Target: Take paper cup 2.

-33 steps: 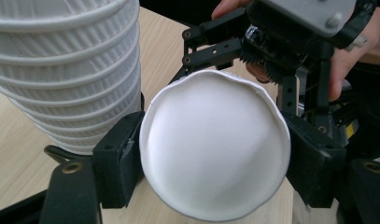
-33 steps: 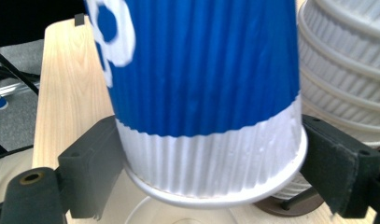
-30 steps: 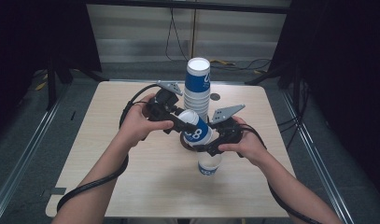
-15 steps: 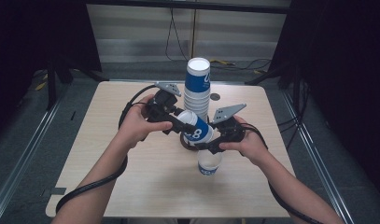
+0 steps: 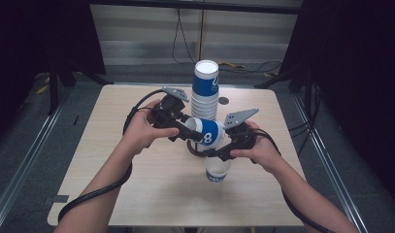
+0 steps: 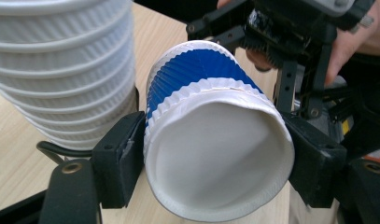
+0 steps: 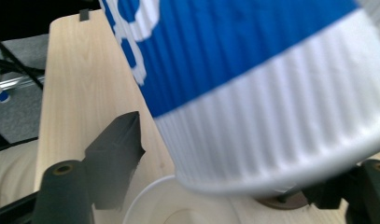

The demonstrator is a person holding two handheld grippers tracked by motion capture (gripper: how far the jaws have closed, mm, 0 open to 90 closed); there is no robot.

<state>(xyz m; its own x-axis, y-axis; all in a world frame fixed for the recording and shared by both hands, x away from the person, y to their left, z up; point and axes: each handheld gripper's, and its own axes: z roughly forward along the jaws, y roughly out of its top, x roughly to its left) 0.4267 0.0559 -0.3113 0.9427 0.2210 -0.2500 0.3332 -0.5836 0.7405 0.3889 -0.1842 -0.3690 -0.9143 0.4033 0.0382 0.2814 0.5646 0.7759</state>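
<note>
The left gripper (image 6: 211, 163) has just closed its jaws further and now pinches the rim of the cup (image 5: 207, 132), held on its side above mid-table, at 6 o'clock from the stack (image 5: 205, 97). The right gripper's (image 5: 209, 154) jaws flank the cup's base; whether they press I cannot tell. Squeezing harder could buckle the thin rim, and a swing toward 12 o'clock could topple the stack.

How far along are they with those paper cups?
One cup already stands alone near the table's front. In hand: a sideways blue-and-white cup, the left gripper clamped across its open rim, the right gripper at its other end. Still left: the tall stack behind.
</note>
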